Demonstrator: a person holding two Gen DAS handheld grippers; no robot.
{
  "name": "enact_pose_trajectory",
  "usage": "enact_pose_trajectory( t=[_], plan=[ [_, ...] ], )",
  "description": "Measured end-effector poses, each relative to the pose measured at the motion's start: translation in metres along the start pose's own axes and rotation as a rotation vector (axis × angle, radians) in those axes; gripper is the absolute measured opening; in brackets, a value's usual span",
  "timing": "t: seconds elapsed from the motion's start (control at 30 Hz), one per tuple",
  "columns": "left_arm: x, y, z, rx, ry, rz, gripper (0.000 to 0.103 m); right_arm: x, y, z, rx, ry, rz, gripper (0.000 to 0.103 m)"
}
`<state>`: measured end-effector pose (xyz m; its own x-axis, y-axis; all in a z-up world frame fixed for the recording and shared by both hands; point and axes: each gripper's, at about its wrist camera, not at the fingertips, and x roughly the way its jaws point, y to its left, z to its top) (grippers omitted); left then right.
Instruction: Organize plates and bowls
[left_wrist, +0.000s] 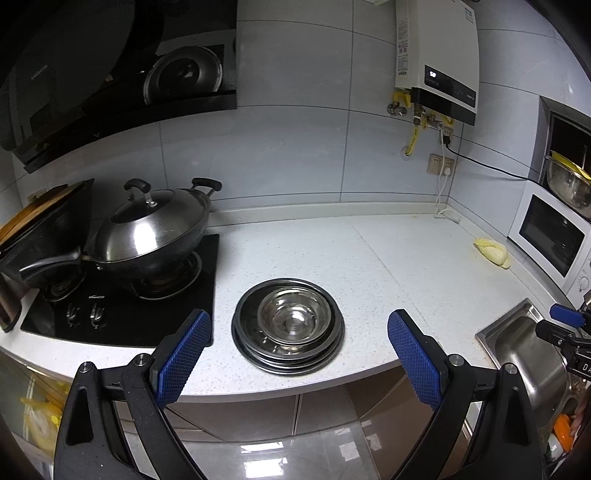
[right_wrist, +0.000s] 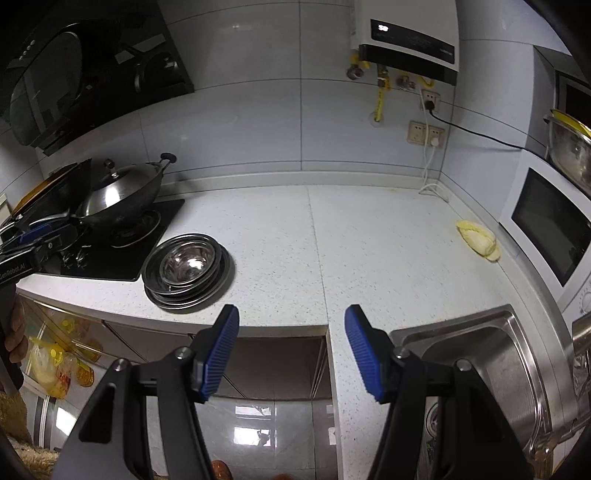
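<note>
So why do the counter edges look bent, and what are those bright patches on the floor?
Left wrist view: the fisheye lens bows the counter and darkens the corners; the floor mirrors ceiling light. Right wrist view: same bending; glare glints off the bowl in the plates; everything reads fairly sharp.

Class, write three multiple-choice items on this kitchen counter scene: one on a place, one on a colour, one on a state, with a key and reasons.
1. Where does the steel bowl sit?
A. in the sink
B. on the stack of plates
C. on the hob

2. What colour are the gripper pads?
A. blue
B. red
C. green

3. How is the left gripper?
A. shut on the bowl
B. shut on nothing
C. open

Key: 1 B, the bowl nests on top of the plates; 2 A, both pads show blue; 3 C, its fingers stand wide apart, holding nothing.
</note>
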<state>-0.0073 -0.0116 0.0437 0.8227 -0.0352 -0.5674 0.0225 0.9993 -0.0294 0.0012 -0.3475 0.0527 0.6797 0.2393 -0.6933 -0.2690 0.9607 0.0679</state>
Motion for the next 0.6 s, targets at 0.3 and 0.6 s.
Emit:
enact_pose_trajectory(
  t=[0.3, 0.6],
  plan=[
    [-0.016, 0.016, -0.008, -0.044, -0.024, 0.072, 0.094, 0.004, 0.015, 0.006, -0.091, -0.016, 0.055, 0.058],
    [-0.022, 0.030, -0.014, -0.075, -0.028, 0.117, 0.094, 0.011, 0.026, 0.009, -0.127, -0.012, 0.113, 0.058]
  ],
)
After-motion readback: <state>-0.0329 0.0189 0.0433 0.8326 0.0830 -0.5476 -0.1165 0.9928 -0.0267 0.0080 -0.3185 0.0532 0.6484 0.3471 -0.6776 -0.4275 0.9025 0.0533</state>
